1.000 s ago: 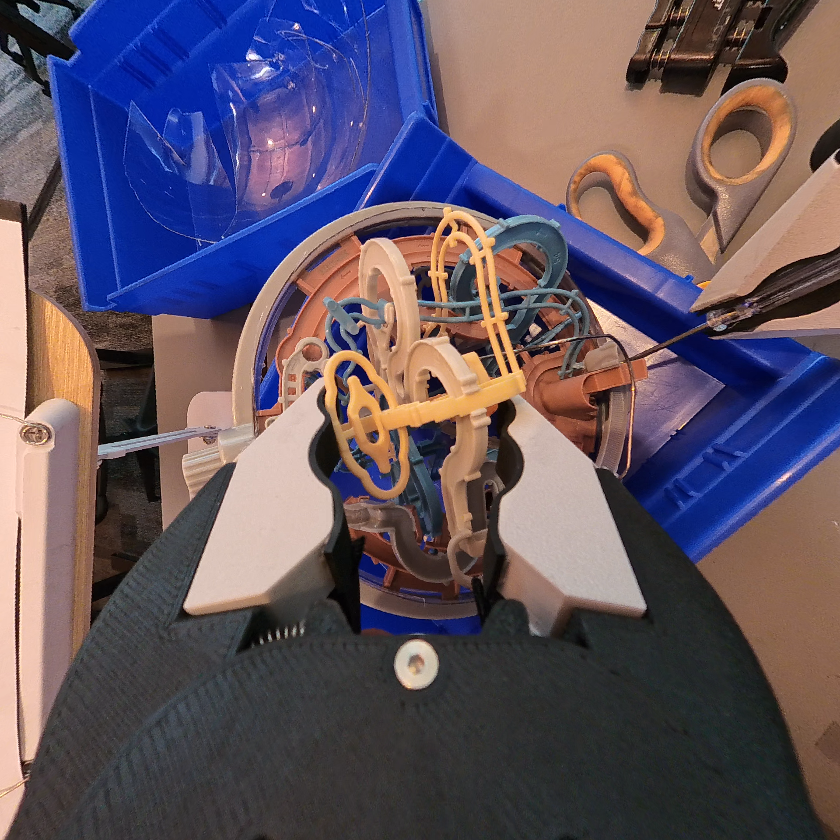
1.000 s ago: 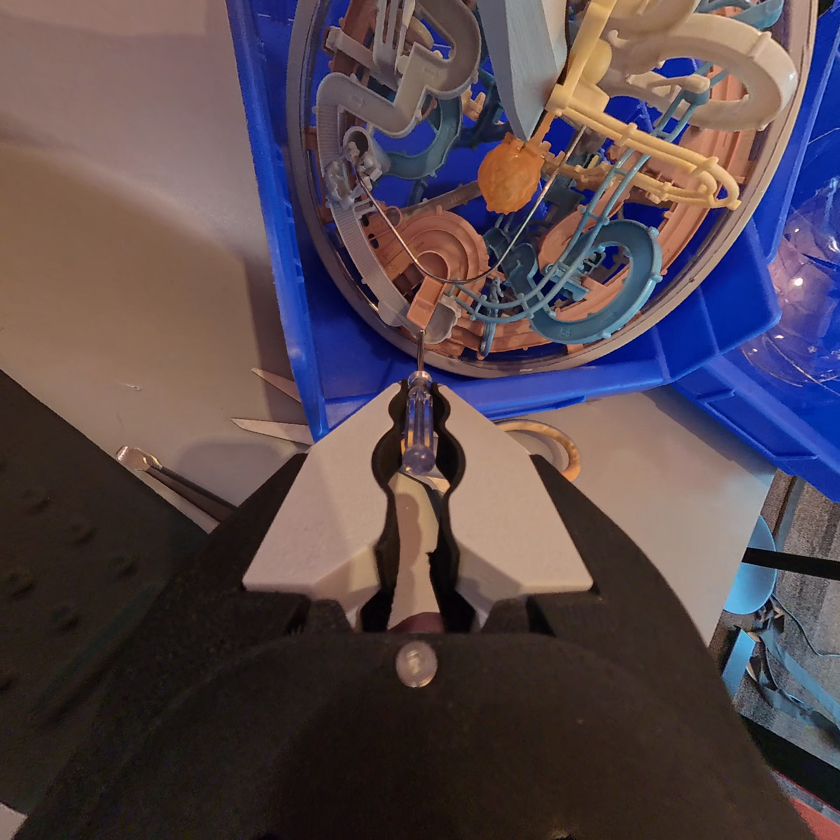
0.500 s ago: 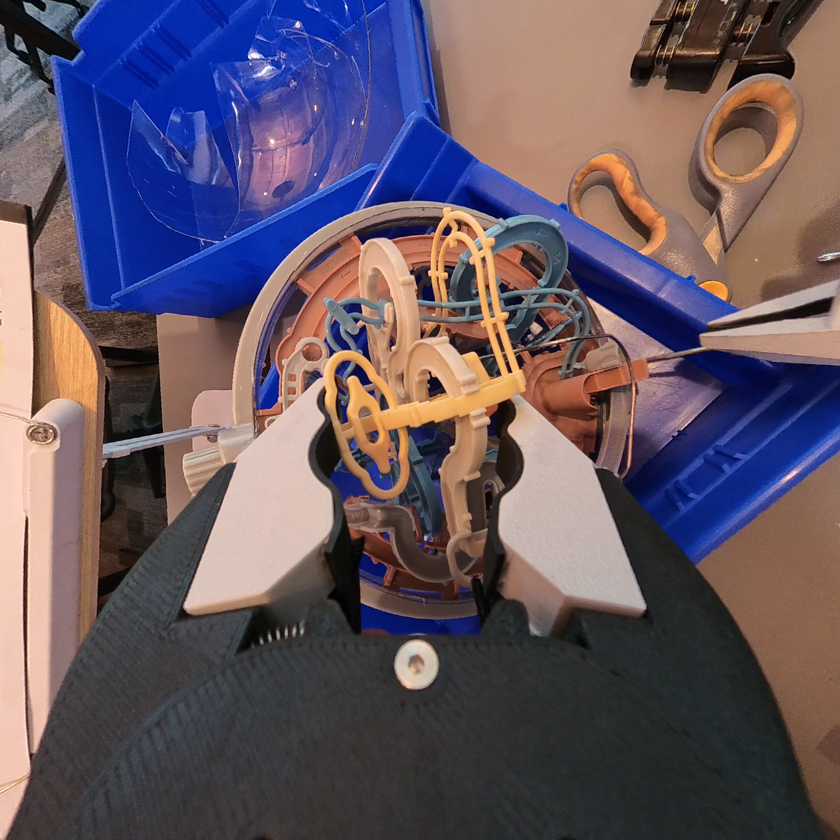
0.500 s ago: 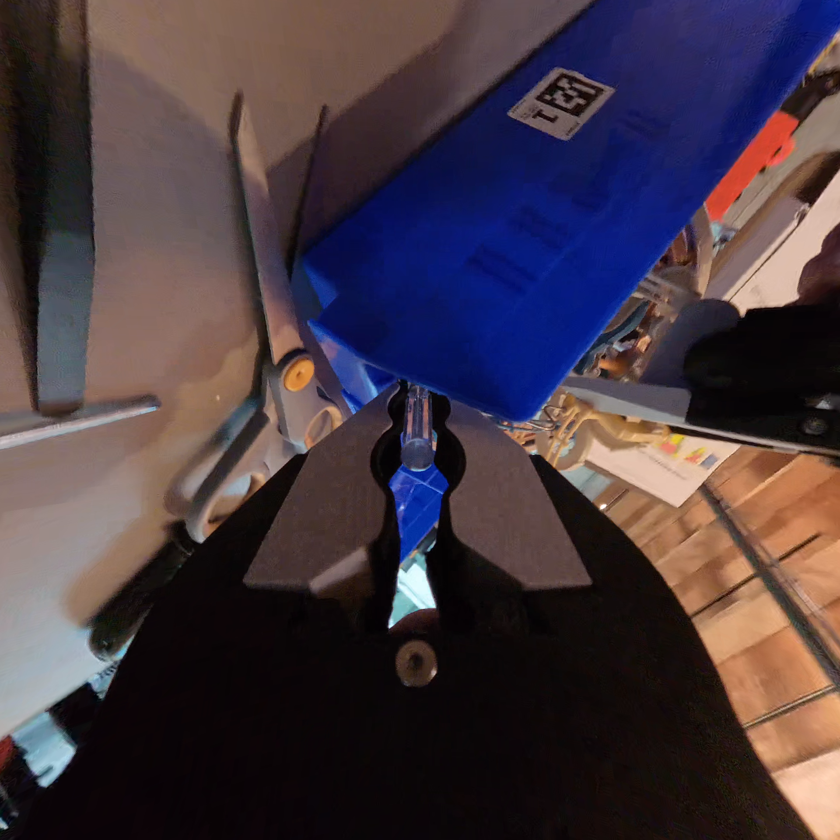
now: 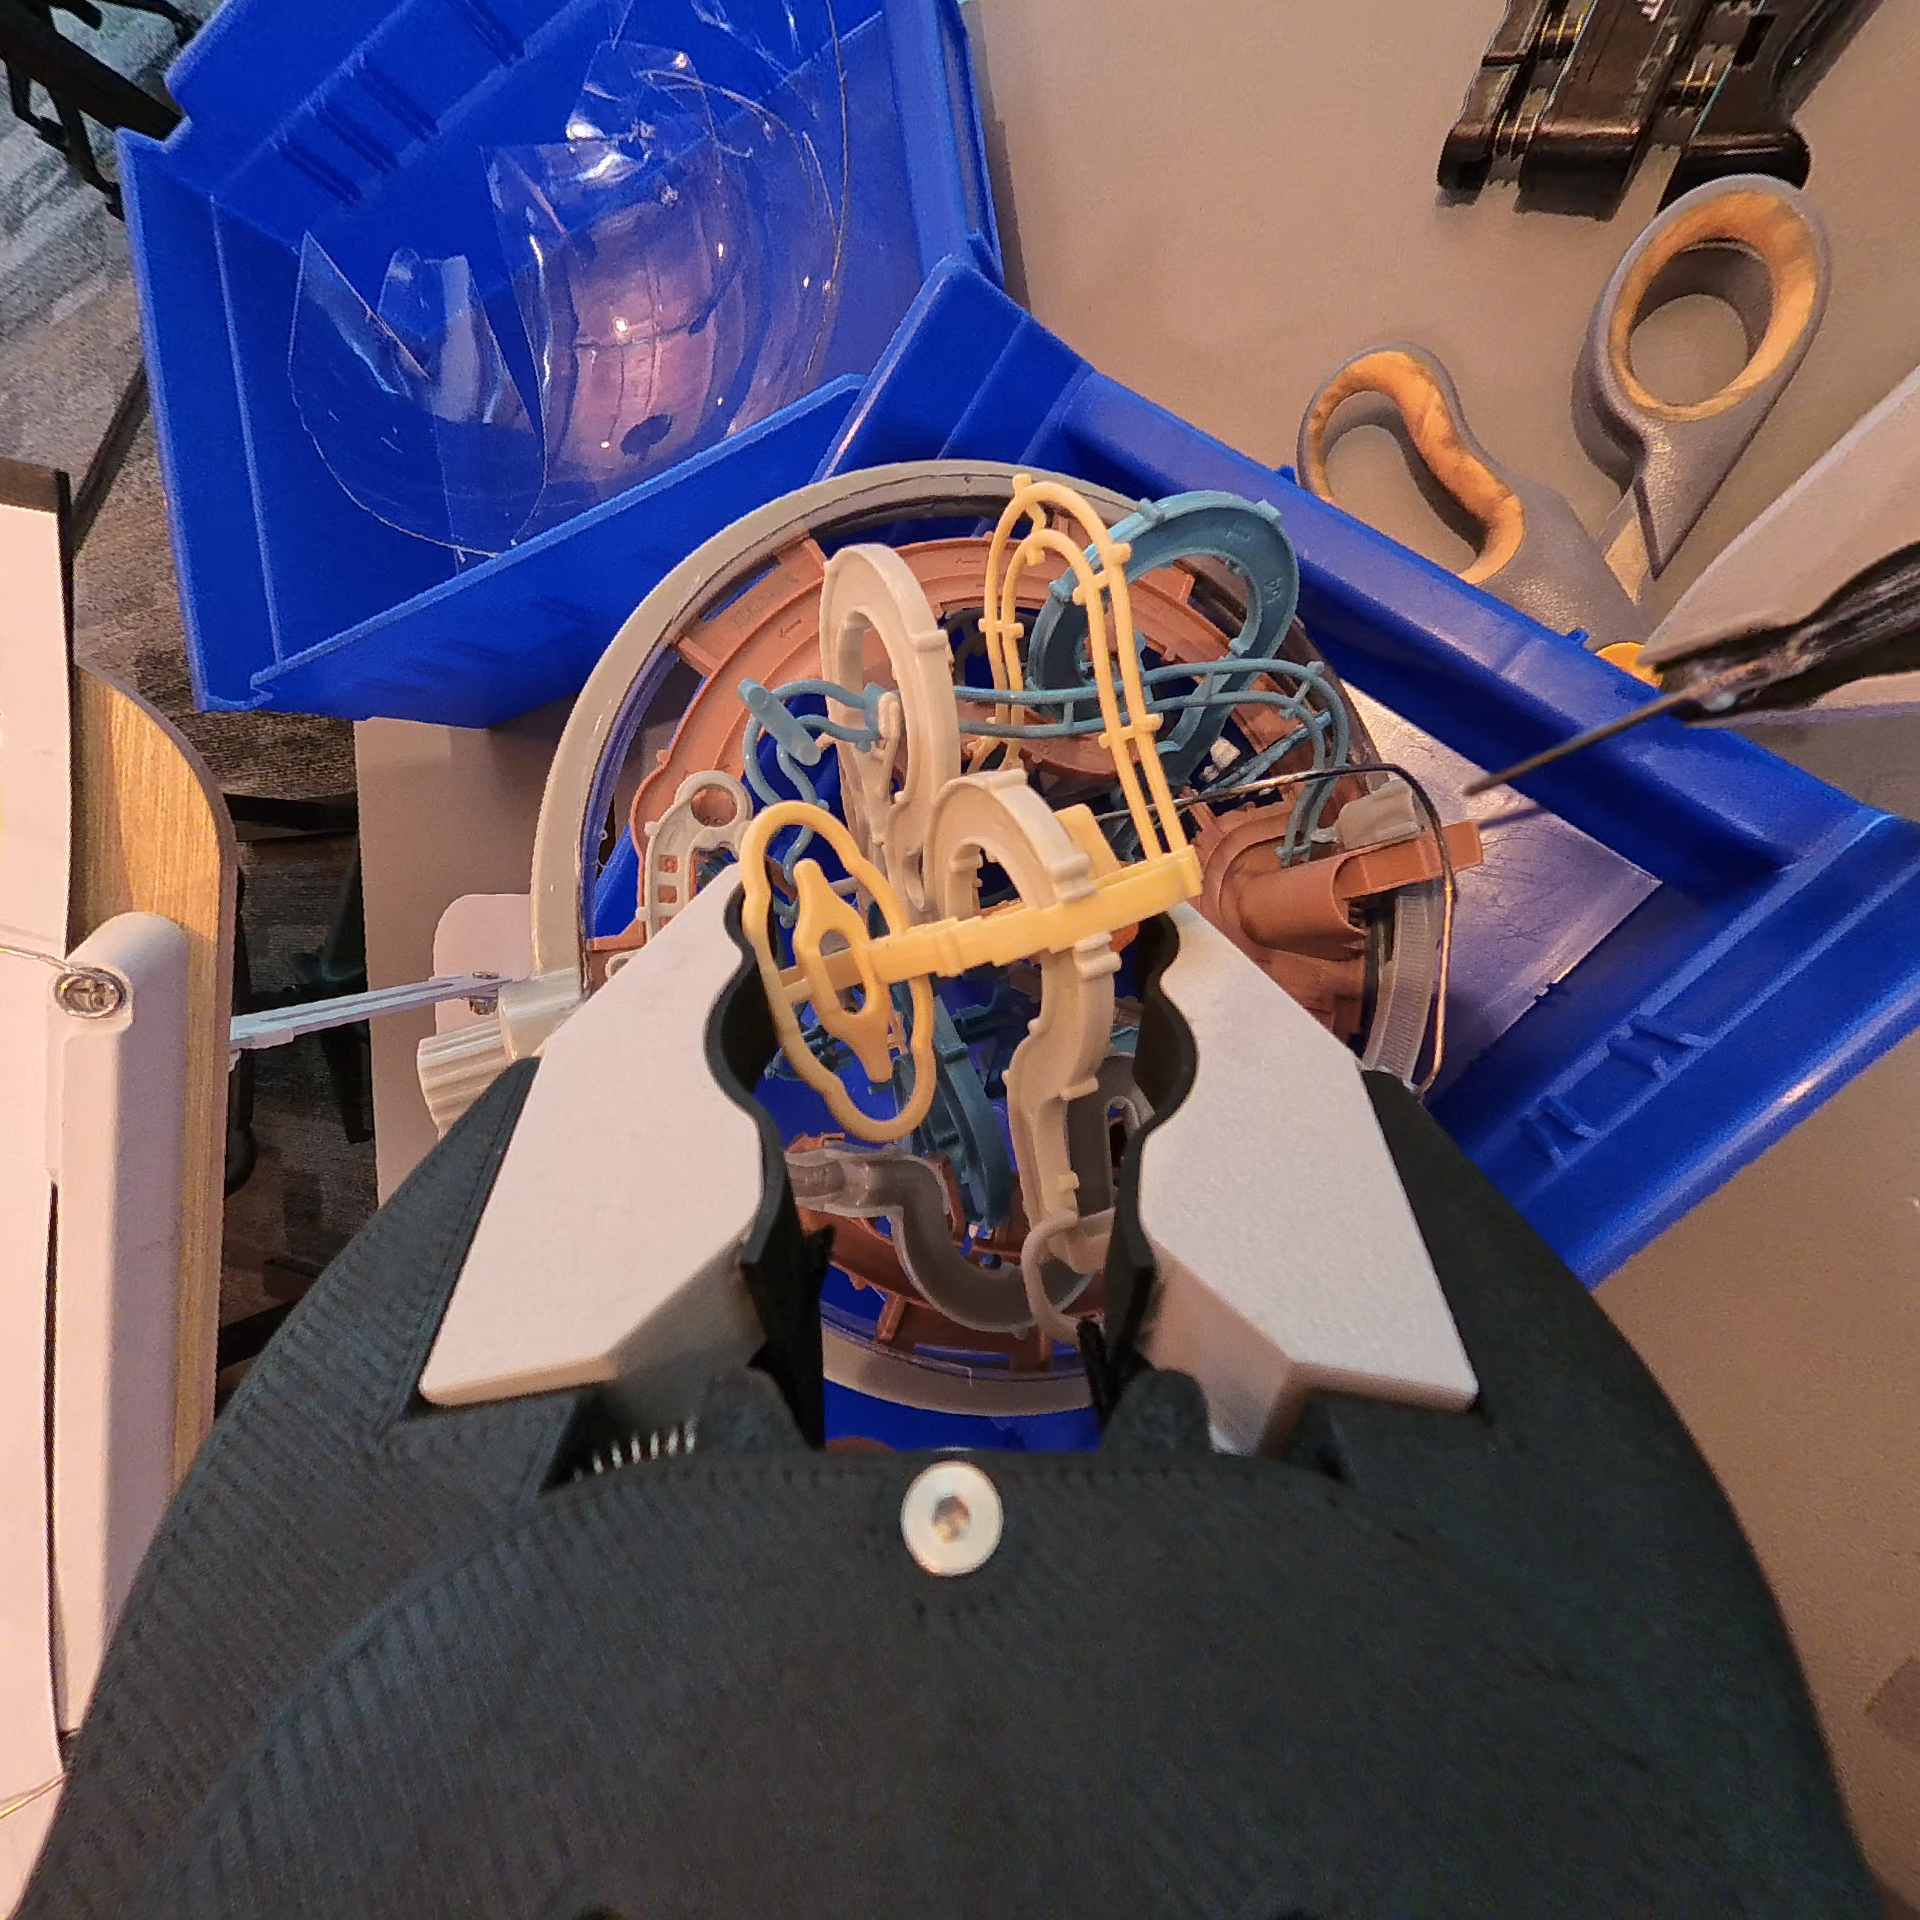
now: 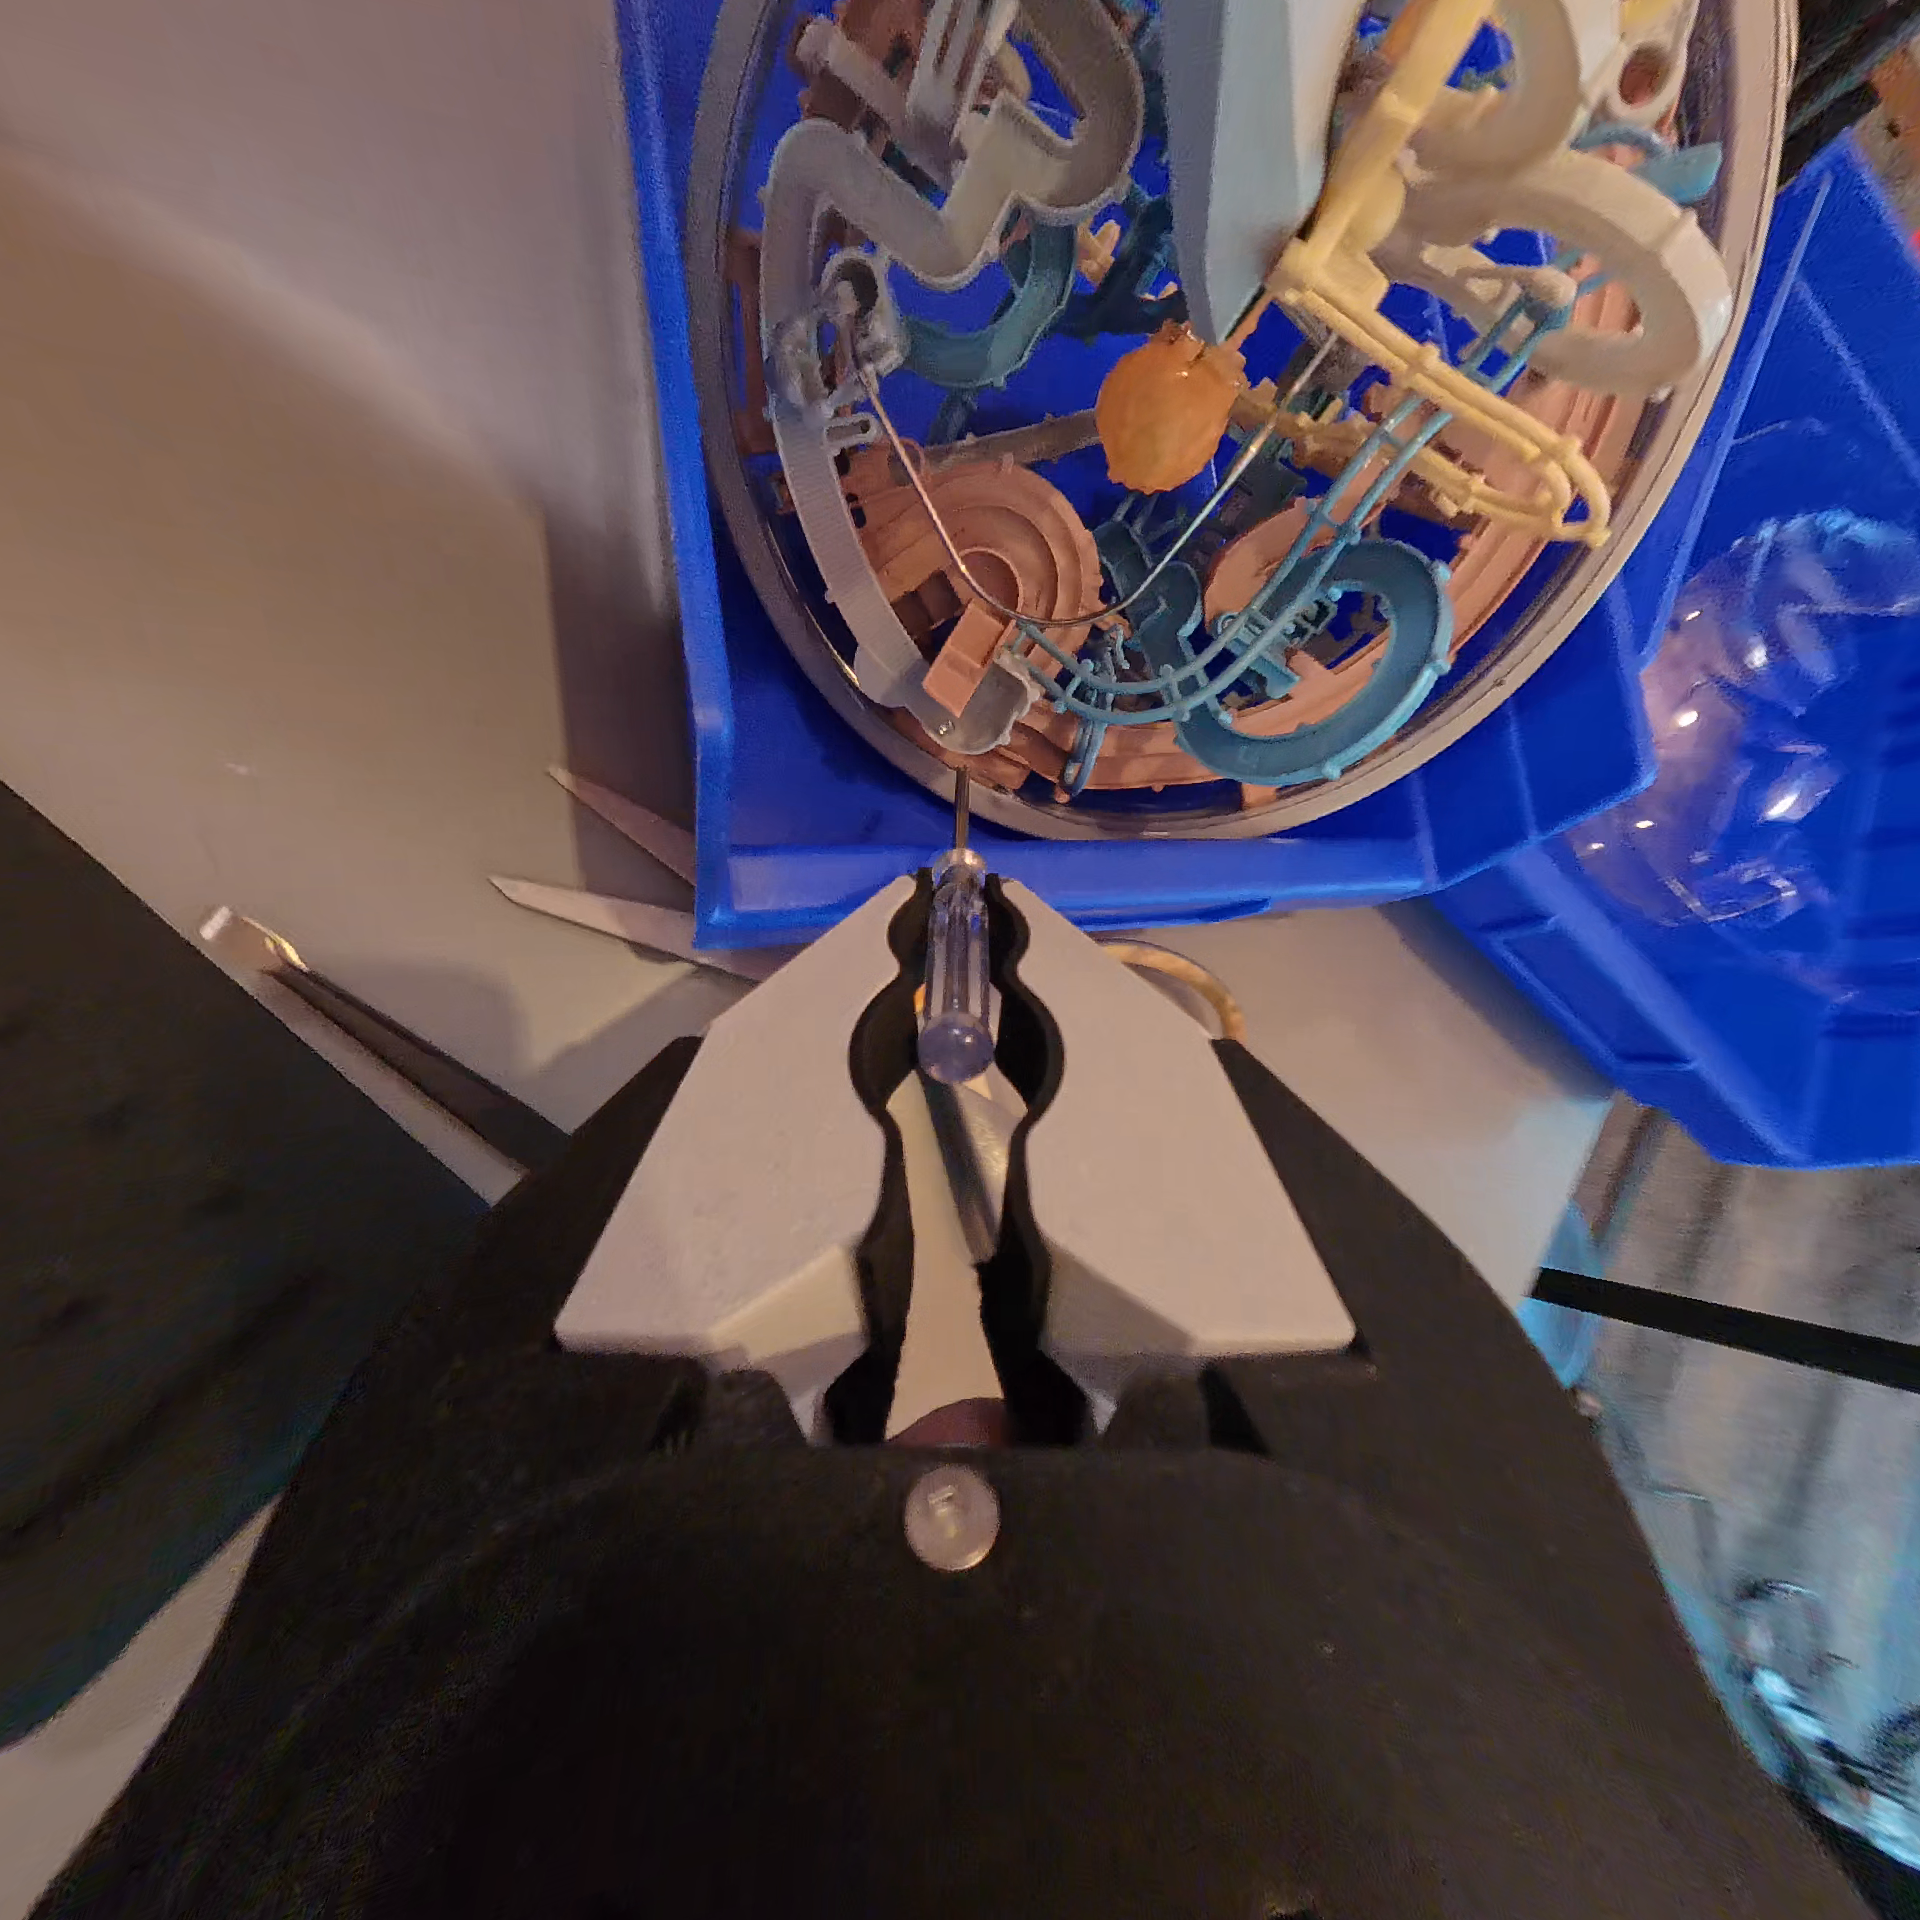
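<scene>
the maze ball (image 5: 997, 790), a grey-ringed tangle of tan, blue, cream and yellow tracks, sits in a blue bin (image 5: 1621, 935). the left tool (image 5: 951, 935) grips its tracks. the right tool (image 6: 951, 883) is clamped on a clear-handled screwdriver (image 6: 951, 997), its tip just short of the ring. only the left view shows scissors (image 5: 1621, 343) handles and the clear dome (image 5: 561, 312).

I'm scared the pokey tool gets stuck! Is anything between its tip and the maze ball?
No. In the right wrist view the screwdriver tip points at the maze ball edge across a bare gap, only blue bin behind.
</scene>
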Demonstrator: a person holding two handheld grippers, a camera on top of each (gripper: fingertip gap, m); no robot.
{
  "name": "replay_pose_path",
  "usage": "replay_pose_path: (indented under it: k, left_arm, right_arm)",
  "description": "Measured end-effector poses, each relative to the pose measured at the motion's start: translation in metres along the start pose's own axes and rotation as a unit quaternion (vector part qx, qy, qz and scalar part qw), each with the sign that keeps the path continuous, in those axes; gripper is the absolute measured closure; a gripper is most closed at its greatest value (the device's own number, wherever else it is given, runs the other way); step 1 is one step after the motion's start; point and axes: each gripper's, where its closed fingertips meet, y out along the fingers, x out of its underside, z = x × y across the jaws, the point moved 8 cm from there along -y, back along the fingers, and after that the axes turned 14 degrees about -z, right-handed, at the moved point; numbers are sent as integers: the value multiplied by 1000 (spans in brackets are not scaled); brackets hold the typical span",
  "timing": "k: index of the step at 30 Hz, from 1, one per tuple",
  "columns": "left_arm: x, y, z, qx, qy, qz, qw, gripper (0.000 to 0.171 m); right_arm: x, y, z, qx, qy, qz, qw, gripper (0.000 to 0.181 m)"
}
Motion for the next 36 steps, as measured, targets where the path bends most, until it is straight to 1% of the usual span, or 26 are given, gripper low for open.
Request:
replay_pose_path:
  k: [3,7,10,31,36]
  left_arm:
    - [0,0,0,0,0,1,1000,104]
    - [-1,0,0,1,-1,1,1000,104]
    - [-1,1,0,1,-1,2,1000,104]
    - [-2,1,0,1,-2,3,1000,104]
    - [-2,1,0,1,-2,3,1000,104]
  right_arm:
    - [2,4,1,-20,39,15,999,176]
    - [1,9,-1,-39,58,31,997,176]
    - [1,11,-3,-37,67,35,996,175]
    - [3,13,0,-39,81,36,995,175]
    - [-1,13,-2,-28,86,17,996,175]
